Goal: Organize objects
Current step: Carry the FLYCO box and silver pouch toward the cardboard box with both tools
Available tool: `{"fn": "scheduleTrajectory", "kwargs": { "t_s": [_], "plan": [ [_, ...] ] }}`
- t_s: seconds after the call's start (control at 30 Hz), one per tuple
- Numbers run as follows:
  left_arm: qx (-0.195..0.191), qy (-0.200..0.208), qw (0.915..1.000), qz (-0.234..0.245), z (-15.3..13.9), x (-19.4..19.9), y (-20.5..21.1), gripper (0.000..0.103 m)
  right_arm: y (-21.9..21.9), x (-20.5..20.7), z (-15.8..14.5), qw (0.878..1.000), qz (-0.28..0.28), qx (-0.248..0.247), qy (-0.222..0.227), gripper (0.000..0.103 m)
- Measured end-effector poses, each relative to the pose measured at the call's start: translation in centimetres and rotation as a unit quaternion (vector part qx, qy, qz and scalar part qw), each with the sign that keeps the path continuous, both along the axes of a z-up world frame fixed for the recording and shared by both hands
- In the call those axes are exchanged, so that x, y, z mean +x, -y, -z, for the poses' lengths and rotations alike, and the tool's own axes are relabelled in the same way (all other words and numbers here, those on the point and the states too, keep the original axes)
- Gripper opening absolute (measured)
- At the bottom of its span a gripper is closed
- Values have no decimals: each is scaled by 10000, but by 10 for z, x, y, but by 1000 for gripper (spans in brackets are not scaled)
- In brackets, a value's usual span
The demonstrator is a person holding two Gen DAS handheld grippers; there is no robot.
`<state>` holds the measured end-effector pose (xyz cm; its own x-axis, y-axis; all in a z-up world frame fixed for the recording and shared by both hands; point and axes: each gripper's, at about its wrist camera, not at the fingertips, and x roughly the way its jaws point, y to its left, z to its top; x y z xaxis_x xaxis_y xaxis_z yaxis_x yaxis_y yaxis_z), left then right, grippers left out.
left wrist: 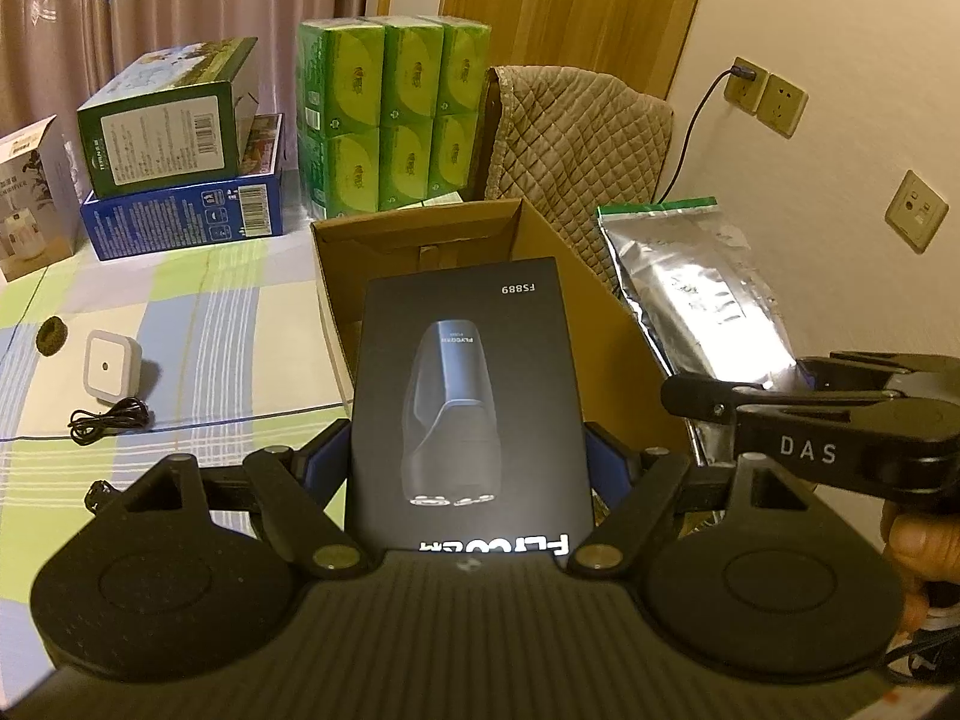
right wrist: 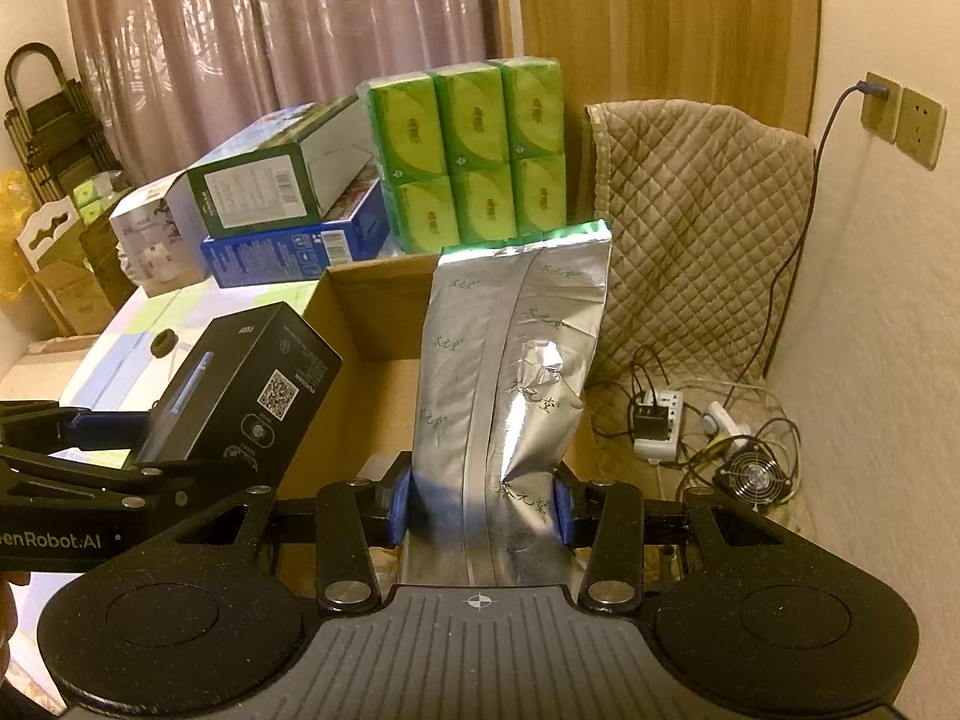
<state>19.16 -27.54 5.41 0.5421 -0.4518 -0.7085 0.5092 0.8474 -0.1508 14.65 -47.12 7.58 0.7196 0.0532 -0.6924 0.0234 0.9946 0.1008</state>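
Note:
My left gripper (left wrist: 467, 468) is shut on a black shaver box (left wrist: 468, 396) and holds it over the near edge of an open cardboard box (left wrist: 414, 240). My right gripper (right wrist: 480, 507) is shut on a silver foil bag (right wrist: 516, 372) and holds it upright over the same cardboard box (right wrist: 372, 312). The shaver box also shows in the right wrist view (right wrist: 240, 384), at the left. The foil bag also shows in the left wrist view (left wrist: 690, 294), at the right.
Stacked green tissue packs (left wrist: 390, 114), a green box (left wrist: 168, 120) on a blue box (left wrist: 186, 216) and a white box (left wrist: 30, 198) stand at the back of the checked table. A white night light (left wrist: 111, 369), a coiled cable (left wrist: 111, 417) and a dark ring (left wrist: 53, 335) lie left. A quilted chair (right wrist: 690, 210) stands right.

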Motion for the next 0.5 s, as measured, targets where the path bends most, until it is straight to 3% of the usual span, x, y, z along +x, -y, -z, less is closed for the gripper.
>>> {"fn": "scheduleTrajectory", "kwargs": {
  "t_s": [0.5],
  "plan": [
    [-212, -235, 9994, -142, 10, 18, 13, 79, 10, 9, 5, 10000, 83, 5, -21, 41]
  ]
}}
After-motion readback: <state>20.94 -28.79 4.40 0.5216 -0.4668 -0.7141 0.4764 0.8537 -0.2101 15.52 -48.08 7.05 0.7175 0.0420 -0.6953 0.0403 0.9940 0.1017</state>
